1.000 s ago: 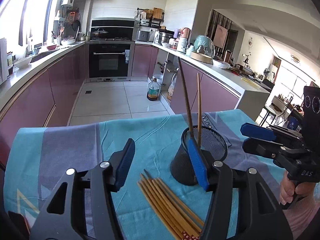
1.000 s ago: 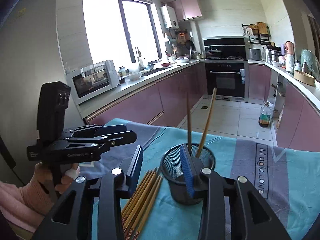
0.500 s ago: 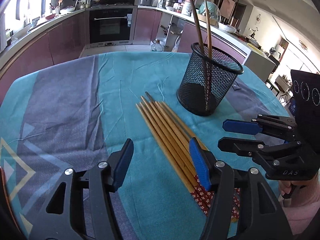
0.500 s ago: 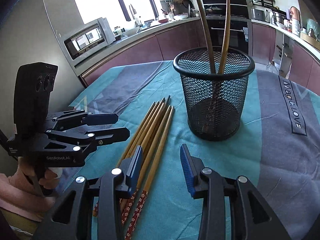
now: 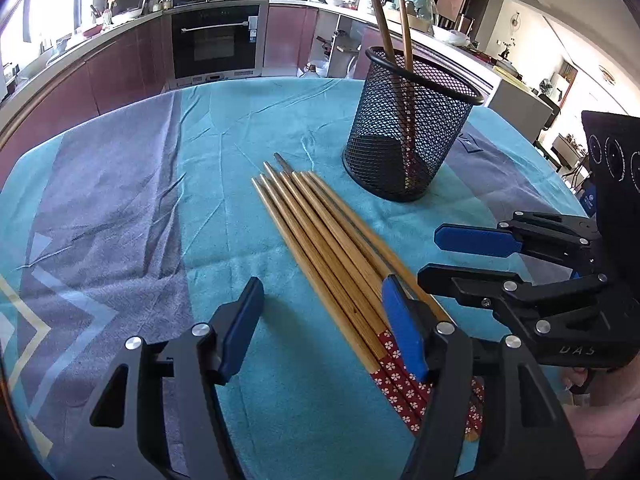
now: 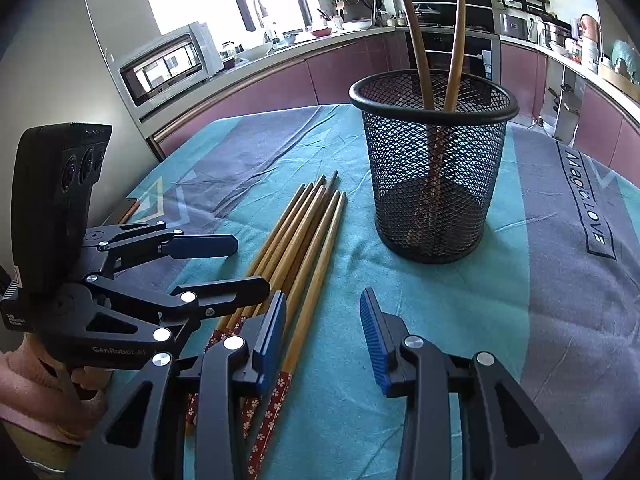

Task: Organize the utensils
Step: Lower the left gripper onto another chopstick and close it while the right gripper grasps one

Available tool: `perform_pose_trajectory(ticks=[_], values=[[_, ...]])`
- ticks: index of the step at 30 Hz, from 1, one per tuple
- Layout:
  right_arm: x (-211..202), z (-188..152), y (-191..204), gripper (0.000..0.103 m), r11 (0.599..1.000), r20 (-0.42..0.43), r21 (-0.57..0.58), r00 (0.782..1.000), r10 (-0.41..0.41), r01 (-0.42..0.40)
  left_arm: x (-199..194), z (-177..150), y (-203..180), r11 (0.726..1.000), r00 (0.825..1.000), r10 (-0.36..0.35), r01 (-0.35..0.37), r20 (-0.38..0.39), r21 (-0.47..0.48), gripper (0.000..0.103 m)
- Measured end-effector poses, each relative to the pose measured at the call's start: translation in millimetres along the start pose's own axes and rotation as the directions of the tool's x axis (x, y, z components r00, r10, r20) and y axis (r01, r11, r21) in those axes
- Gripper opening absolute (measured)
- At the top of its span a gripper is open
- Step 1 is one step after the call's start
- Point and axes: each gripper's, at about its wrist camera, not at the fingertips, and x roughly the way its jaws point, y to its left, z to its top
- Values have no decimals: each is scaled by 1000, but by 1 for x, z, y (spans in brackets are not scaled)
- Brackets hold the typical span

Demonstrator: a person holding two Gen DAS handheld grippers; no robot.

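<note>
Both grippers have descended to the chopsticks at frame centre, beside the mesh holder; left gripper jaws have just widened, right gripper jaws stand spread, nothing pinched; pickup appears imminent

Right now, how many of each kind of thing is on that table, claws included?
Loose chopsticks: 6 countable, overlapping
Standing chopsticks: 2
Mesh cup: 1
Claws: 2: left claw just opening wider, gripping nothing; right claw open
Total: 11, at least
</note>
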Motion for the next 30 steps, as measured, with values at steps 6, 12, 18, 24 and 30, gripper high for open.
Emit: perform_pose_trajectory(ticks=[6, 12, 18, 24, 30], values=[[3, 0, 2, 37, 1000, -1, -13, 1000, -7, 7, 1, -1, 0, 1000, 1000, 23, -23, -6, 16, 58], [8, -1, 3, 34, 999, -17, -21, 1000, -27, 26, -1, -1, 7, 1000, 1000, 1, -1, -10, -8, 50], [11, 1, 3, 30, 999, -21, -24, 999, -32, 31, -3, -3, 13, 1000, 1000, -8, 8, -10, -16, 45], [11, 1, -1, 28, 999, -29, -14, 999, -39, 38, -4, -4, 14, 1000, 1000, -8, 8, -12, -7, 43], [10, 1, 0, 28, 997, -39, -38, 997, -72, 70, -6, -7, 16, 1000, 1000, 3, -3, -22, 17, 39]])
